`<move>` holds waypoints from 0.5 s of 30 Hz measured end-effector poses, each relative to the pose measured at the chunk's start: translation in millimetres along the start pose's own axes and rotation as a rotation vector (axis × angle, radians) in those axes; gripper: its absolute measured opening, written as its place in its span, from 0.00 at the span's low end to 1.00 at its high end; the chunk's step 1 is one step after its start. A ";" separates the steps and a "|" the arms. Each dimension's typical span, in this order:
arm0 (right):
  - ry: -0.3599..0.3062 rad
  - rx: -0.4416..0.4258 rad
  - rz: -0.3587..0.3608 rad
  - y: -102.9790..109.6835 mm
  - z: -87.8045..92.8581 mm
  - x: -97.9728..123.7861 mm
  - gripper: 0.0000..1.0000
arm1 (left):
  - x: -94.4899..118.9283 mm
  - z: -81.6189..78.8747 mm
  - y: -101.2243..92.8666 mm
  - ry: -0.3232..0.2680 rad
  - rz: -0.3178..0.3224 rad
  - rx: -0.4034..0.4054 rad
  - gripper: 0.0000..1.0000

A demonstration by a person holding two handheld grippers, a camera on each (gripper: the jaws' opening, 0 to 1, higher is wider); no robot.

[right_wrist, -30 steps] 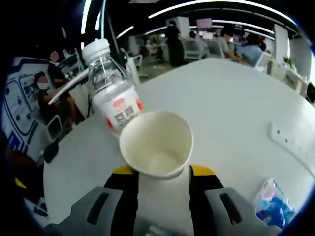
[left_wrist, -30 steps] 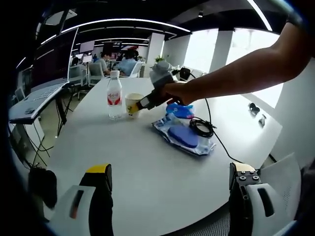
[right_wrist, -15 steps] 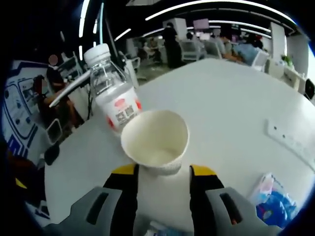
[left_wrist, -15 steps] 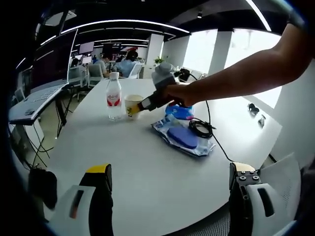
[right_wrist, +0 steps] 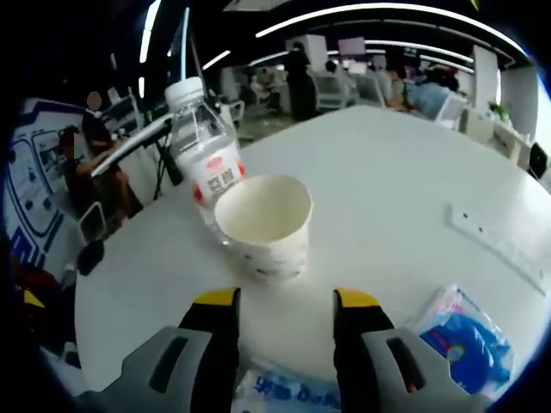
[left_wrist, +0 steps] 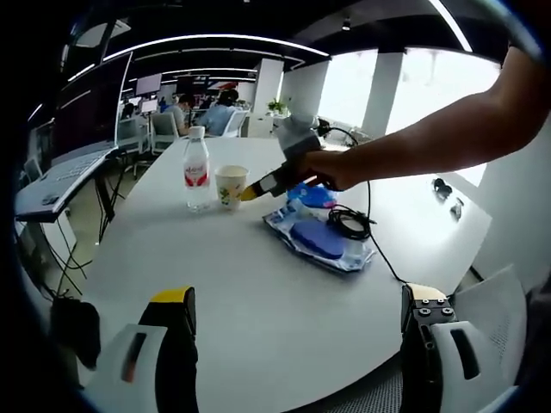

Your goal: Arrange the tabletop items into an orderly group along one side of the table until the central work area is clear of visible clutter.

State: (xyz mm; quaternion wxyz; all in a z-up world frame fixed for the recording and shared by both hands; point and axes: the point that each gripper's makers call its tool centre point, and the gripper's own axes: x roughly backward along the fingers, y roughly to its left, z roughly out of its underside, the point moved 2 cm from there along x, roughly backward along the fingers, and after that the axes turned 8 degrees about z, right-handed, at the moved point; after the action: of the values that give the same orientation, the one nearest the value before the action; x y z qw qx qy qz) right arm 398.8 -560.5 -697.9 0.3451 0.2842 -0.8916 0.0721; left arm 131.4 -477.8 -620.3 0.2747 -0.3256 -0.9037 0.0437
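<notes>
Paper cup (right_wrist: 263,222) stands upright on the white tabletop (right_wrist: 396,172) just ahead of the right hand-held gripper (right_wrist: 282,303), whose yellow-tipped jaws are spread apart with nothing between them; the cup sits a little beyond the tips, centred on the gap and clear of both. Directly behind the cup and slightly to its left is the water bottle (right_wrist: 207,155), upright, capped, touching or almost touching the cup's far side. Nearer than the jaws and to the right lie the plastic packets with blue contents (right_wrist: 465,331), one edge of another packet showing under the jaw tips.

In the left gripper view the same group sits at the far side of the tabletop: water bottle (left_wrist: 197,170) on the left, paper cup (left_wrist: 231,186) just beside it, and the right hand-held gripper (left_wrist: 258,187) reaching in from the right on a person's arm. The blue packets (left_wrist: 317,236) lie near the middle with a coiled black cable (left_wrist: 349,222) resting on them. The left hand-held gripper (left_wrist: 297,335) hangs open and empty at the near edge, well apart from everything.

Judging by the layout, the cup looks placed beside the bottle, and the packets and cable remain as central clutter. They lie nearer the right hand-held gripper, to its near right.
</notes>
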 end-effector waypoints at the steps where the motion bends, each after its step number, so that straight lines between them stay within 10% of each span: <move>1: -0.004 0.000 0.006 -1.9 1.1 1.5 0.39 | -0.1 0.2 -0.1 0.001 0.001 0.000 1.00; 15: -0.023 -0.029 0.042 -11.0 9.9 31.7 0.40 | -2.1 0.3 -6.5 0.006 0.018 -0.015 1.00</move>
State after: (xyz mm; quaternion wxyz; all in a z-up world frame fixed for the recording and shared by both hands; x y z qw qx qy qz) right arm 380.2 -587.3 -685.3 0.3371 0.2614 -0.9022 0.0631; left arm 128.9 -484.2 -619.9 0.2746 -0.3358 -0.9002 0.0383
